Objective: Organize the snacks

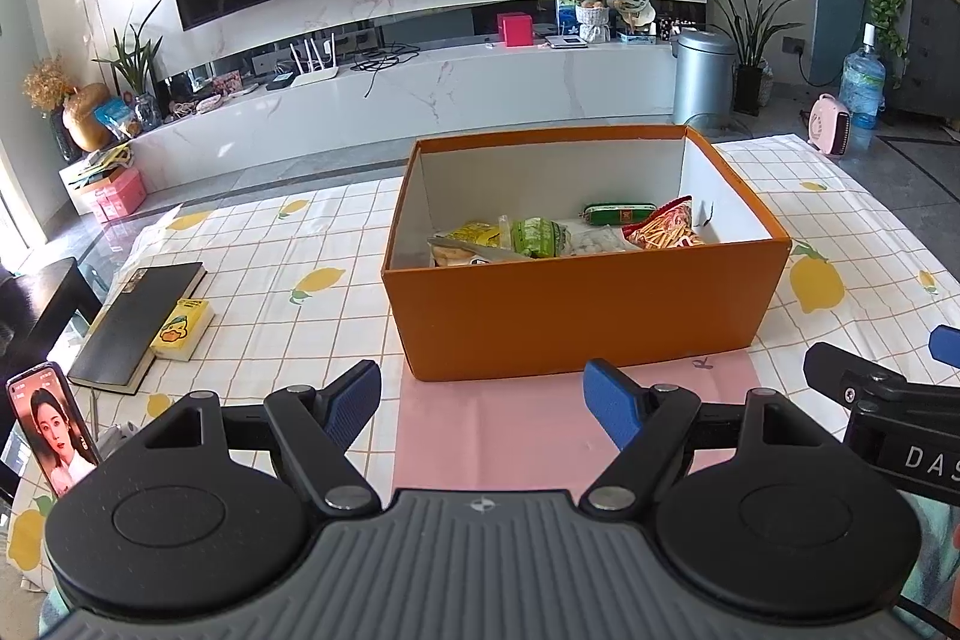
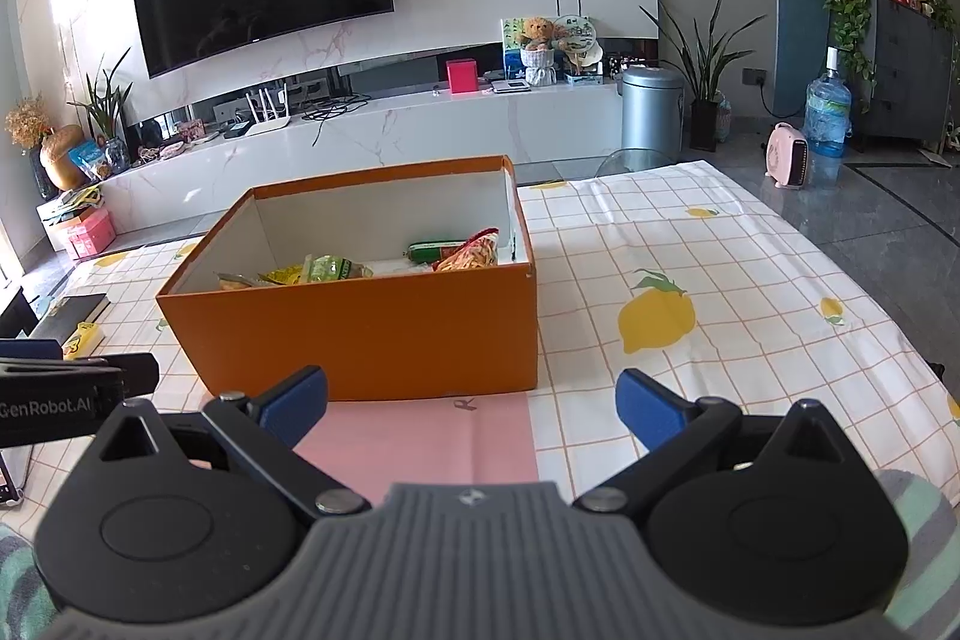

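Left wrist view shows the left tool (image 1: 482, 403) with its fingers apart and empty, low over a pink sheet (image 1: 540, 436) on the desk (image 1: 270, 244), just before the orange box (image 1: 576, 304). The right tool (image 2: 471, 409) is likewise spread and holds nothing. The snacks lie inside the box: a green sausage (image 1: 621, 213), a red bag of sticks (image 1: 666, 229), a green packet (image 1: 540, 237) and a yellow packet (image 1: 477, 235). These look light, soft and crinkly, probably slippery; the sticks may crush. I would pinch a bag by its sealed edge and the sausage across its middle.
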Demonstrator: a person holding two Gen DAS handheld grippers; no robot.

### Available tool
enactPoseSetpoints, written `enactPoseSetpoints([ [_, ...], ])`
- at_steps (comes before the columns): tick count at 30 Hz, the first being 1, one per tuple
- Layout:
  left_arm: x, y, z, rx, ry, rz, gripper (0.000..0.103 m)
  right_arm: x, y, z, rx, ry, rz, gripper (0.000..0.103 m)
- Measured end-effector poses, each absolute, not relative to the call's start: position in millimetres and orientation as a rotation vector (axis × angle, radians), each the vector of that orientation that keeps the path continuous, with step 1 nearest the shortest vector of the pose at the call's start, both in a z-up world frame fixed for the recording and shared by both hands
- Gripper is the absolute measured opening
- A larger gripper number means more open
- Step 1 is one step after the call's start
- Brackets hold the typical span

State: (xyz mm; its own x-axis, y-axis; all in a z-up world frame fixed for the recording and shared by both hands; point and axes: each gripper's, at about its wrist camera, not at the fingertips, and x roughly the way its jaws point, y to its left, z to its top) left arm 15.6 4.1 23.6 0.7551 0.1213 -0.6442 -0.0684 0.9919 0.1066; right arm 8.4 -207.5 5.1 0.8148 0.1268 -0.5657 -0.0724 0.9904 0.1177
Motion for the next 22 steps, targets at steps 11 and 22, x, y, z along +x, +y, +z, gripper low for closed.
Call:
enactPoseSetpoints([
  [11, 14.1, 3.2, 24.2, 0.070, 0.701, 0.116, 0.090, 8.3, -206.6, 3.2, 0.088, 0.616, 0.108, 0.099],
  [22, 8.0, 3.2, 31.3, 0.004, 0.640, 0.062, 0.090, 7.9, -207.8, 2.3, 0.095, 0.629, 0.105, 0.099],
])
